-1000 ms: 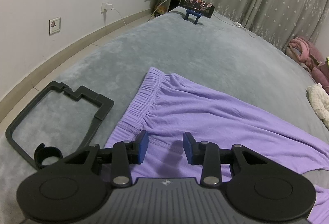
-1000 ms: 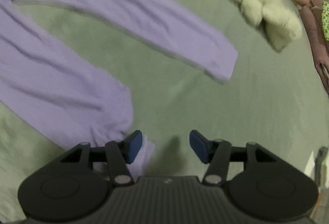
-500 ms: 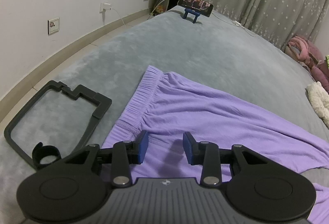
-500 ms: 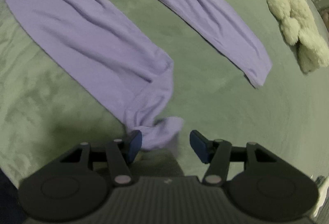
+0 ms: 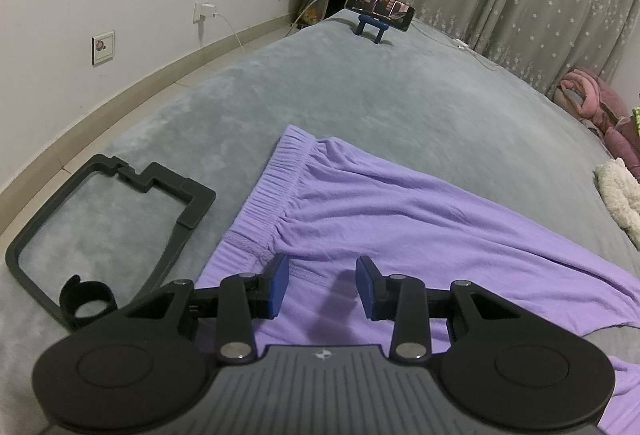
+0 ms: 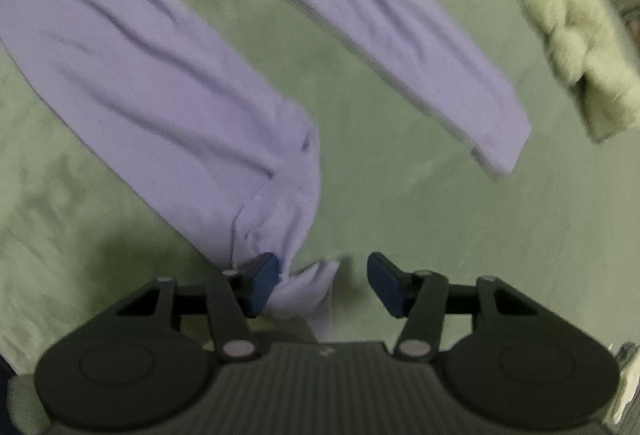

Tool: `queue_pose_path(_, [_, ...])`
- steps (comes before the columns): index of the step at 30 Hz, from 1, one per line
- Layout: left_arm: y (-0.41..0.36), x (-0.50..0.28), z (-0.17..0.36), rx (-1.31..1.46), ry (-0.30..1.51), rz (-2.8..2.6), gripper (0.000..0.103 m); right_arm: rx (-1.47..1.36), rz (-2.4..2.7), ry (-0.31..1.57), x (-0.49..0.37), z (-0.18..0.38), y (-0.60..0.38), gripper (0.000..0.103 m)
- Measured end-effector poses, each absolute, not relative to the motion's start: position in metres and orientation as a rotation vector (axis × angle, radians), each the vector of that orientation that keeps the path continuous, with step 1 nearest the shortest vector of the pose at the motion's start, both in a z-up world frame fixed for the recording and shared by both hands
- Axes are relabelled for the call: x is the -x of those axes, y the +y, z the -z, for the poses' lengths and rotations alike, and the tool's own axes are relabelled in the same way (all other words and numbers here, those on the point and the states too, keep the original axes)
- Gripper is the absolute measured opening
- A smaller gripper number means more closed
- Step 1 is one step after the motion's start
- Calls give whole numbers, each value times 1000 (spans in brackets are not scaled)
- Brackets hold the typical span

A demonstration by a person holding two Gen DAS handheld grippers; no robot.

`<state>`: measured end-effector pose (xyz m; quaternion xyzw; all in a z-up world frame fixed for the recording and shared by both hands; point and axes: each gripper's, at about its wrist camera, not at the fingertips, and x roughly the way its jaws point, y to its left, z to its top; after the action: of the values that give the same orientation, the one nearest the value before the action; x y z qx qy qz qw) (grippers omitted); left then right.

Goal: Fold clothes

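Purple trousers (image 5: 400,219) lie spread on the grey bed (image 5: 360,107), waistband toward the wall side, both legs running away toward the fluffy white item (image 6: 576,47).

Left gripper (image 5: 322,285) hovers over the waistband corner, jaws part open, nothing pinched; unchanged over the last second.

Right gripper (image 6: 324,281) has shifted. A second ago the crumpled cuff of the near leg (image 6: 304,287) lay just off its left pad; now the cuff sits between the jaws, bunched against the left pad. Jaws are closing, cloth between them, right pad not yet touching. View is blurred.

Reading: the cuff pick is under way, waist end waiting. Likely a lengthwise fold, near leg over far leg (image 6: 400,47), once both ends are held. Risk: only a loose tip gets caught.
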<state>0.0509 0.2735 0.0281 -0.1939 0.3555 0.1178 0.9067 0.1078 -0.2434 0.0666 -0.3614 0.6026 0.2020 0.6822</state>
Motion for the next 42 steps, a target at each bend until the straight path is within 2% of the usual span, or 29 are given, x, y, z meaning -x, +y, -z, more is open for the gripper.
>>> queue_pose_path(1, [273, -51, -28, 399, 734, -243, 35, 803, -463, 1366, -109, -63, -244, 41])
queue_pose_path(3, [273, -51, -28, 397, 734, -244, 35, 778, -498, 1364, -106, -63, -244, 17])
queue_pose_path(6, [272, -51, -28, 393, 735, -244, 35, 767, -470, 1326, -104, -72, -248, 6])
queue_pose_path(11, [271, -50, -28, 388, 735, -245, 35, 610, -325, 1235, -112, -100, -278, 6])
queue_pose_path(17, [272, -51, -27, 388, 735, -244, 35, 611, -293, 1237, -109, -91, -291, 6])
queue_pose_path(25, [270, -52, -27, 379, 736, -247, 35, 506, -106, 1047, -100, -142, -324, 6])
queue_pose_path(30, [269, -51, -26, 366, 735, -247, 35, 576, -93, 1178, -106, -106, -320, 7])
queue_pose_path(34, [271, -52, -26, 374, 735, -245, 35, 592, -141, 1237, -106, -91, -318, 15])
queue_pose_path(39, [268, -53, -26, 359, 735, -248, 36, 502, -138, 1145, -117, -111, -328, 36])
queue_pose_path(42, [267, -52, -25, 356, 733, -247, 36, 449, -121, 1144, -131, -105, -332, 40])
